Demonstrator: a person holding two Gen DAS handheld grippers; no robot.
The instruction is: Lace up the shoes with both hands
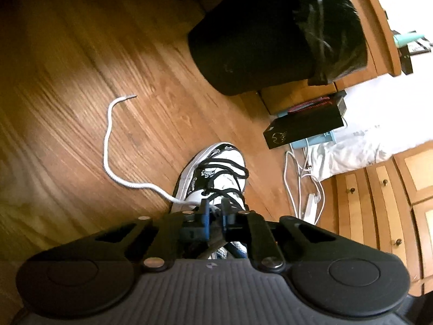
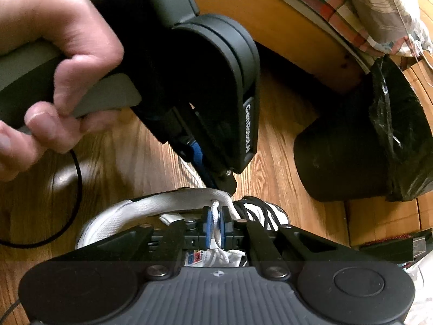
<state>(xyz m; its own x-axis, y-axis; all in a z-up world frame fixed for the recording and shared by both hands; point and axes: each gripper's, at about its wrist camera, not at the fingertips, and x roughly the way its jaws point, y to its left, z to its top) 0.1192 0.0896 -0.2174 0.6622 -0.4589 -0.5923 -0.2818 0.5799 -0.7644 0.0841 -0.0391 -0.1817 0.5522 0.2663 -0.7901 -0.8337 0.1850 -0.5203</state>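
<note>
A white and black shoe (image 1: 216, 173) with black laces stands on the wooden floor. A white lace (image 1: 108, 146) trails from it across the floor to the left and runs up to my left gripper (image 1: 215, 212), whose jaws are shut on it at the shoe's near edge. In the right wrist view the left gripper (image 2: 227, 187), held by a hand (image 2: 54, 54), has its tips against the shoe's (image 2: 162, 203) white collar. My right gripper (image 2: 215, 223) is shut on a stretch of white lace (image 2: 215, 211) that comes out of an eyelet in that collar.
A black bin (image 1: 257, 40) with a bag liner stands just beyond the shoe. To the right are a black box (image 1: 303, 127), white cables (image 1: 297, 178) and wooden drawers (image 1: 379, 203). A thin black loop (image 2: 77, 189) lies on the floor left of the shoe, near a wooden bed frame (image 2: 270, 21).
</note>
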